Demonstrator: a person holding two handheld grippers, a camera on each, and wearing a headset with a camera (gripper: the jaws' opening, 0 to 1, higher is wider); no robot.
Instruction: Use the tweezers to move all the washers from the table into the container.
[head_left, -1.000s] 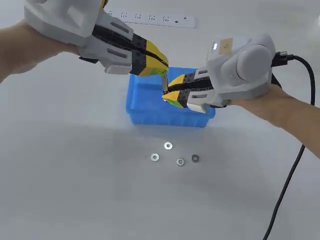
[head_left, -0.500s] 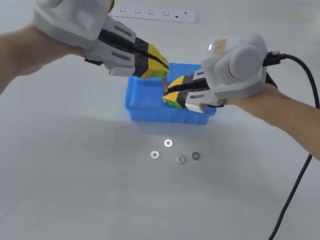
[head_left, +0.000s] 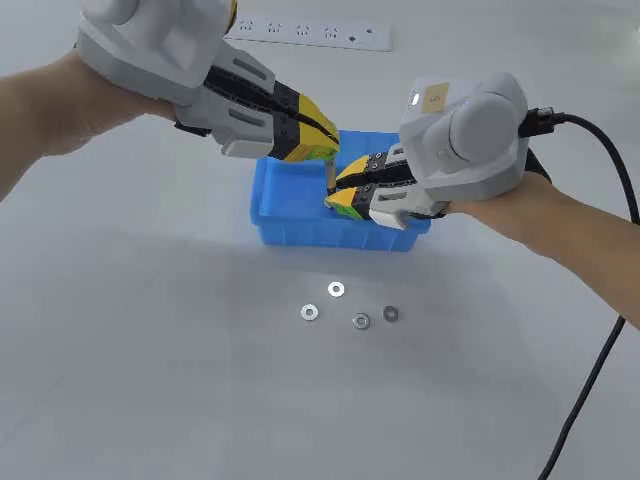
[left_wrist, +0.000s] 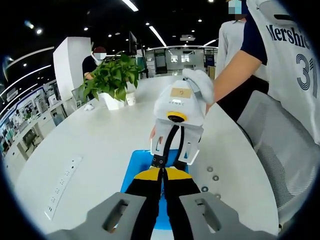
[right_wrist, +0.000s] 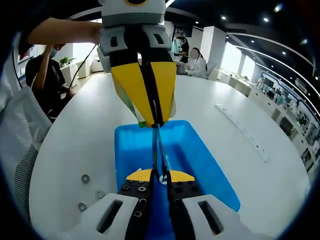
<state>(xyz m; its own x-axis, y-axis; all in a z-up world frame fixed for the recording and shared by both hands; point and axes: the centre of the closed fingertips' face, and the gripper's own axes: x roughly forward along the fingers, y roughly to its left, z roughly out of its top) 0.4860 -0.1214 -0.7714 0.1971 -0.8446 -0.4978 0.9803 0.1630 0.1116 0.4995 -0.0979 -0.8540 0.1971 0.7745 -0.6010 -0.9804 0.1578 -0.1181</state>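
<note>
Thin metal tweezers (right_wrist: 156, 150) hang tips down over the blue container (head_left: 300, 225) (right_wrist: 200, 165) (left_wrist: 134, 167). My left gripper (head_left: 326, 152) (left_wrist: 161, 172) is shut on their upper end. My right gripper (head_left: 336, 192) (right_wrist: 160, 176) faces it from the right, and its yellow jaws are shut on the tweezers' lower legs. A small glint sits at the tweezers' tip; I cannot tell what it is. Several washers (head_left: 336, 289) (right_wrist: 85, 178) (left_wrist: 215, 177) lie on the white table in front of the container.
A white power strip (head_left: 300, 32) (right_wrist: 242, 130) lies at the table's far side. The right gripper's black cable (head_left: 600, 330) trails off at the right. A potted plant (left_wrist: 112, 80) and people stand beyond the table.
Both grippers stay together over the container with the tweezers between them, shifted only slightly. The washers on the table lie as before.
</note>
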